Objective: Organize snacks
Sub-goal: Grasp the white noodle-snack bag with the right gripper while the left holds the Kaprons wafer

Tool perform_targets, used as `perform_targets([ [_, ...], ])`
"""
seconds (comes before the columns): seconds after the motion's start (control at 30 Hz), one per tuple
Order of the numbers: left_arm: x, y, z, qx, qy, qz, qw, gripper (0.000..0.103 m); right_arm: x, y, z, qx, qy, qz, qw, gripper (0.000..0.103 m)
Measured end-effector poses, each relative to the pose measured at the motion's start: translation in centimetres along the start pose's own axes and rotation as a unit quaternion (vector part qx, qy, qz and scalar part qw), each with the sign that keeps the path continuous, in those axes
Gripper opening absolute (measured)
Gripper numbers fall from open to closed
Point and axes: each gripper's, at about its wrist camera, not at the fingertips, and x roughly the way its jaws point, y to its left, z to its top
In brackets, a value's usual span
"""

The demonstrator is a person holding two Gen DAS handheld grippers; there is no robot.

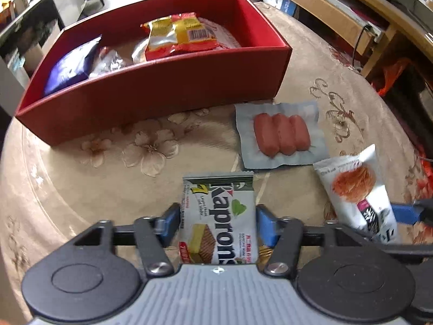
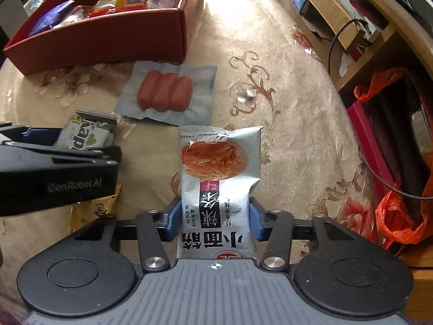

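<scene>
My left gripper [image 1: 219, 224] is shut on a white and green Kaprons wafer packet [image 1: 216, 203], its blue pads against the packet's two long sides. The packet lies on the floral tablecloth [image 1: 108, 184]. My right gripper [image 2: 215, 219] is shut on a silver packet of spicy strips [image 2: 219, 162], pinched at its lower half. That packet [image 1: 357, 189] also shows at the right of the left wrist view. A vacuum pack of three sausages [image 1: 281, 135] lies between both packets and the red box [image 1: 151, 92]. The box holds a purple bag [image 1: 73, 67] and a yellow-red bag [image 1: 184, 35].
A gold packet [image 2: 92, 211] lies partly under the left gripper's body. Beyond the round table's right edge stand a wooden shelf [image 2: 338, 16] with a black cable [image 2: 333, 43] and orange plastic bags [image 2: 397, 216]. The box sits at the table's far left.
</scene>
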Motion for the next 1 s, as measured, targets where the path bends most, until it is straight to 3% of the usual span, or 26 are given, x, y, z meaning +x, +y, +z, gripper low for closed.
perform_targets([
  [0.33, -2.3, 2.7, -1.0, -0.009, -0.012, -0.005, 0.9999, 0.054, -1.9, 2.3, 1.0, -0.016, -0.027, 0.026, 0.999, 0.049],
  [0.63, -0.6, 3.9, -2.1, -0.007, 0.006, 0.018, 0.9998, 0.054, -0.8, 5.2, 1.8, -0.052, -0.013, 0.016, 0.998, 0.05],
  [0.7, -0.7, 3.8, -2.1, -0.003, 0.002, 0.022, 0.9998, 0.055, -0.5, 5.3, 1.8, -0.052, -0.009, 0.012, 0.999, 0.055],
  [0.93, -0.4, 4.1, -2.2, -0.002, -0.003, 0.035, 0.9994, 0.074, 0.5, 4.4, 1.7, -0.038, 0.005, 0.018, 0.999, 0.062],
  [1.0, -0.2, 4.4, -2.2, -0.004, -0.003, 0.032, 0.9995, 0.074, 0.6, 4.2, 1.8, -0.033, 0.007, 0.023, 0.999, 0.061],
])
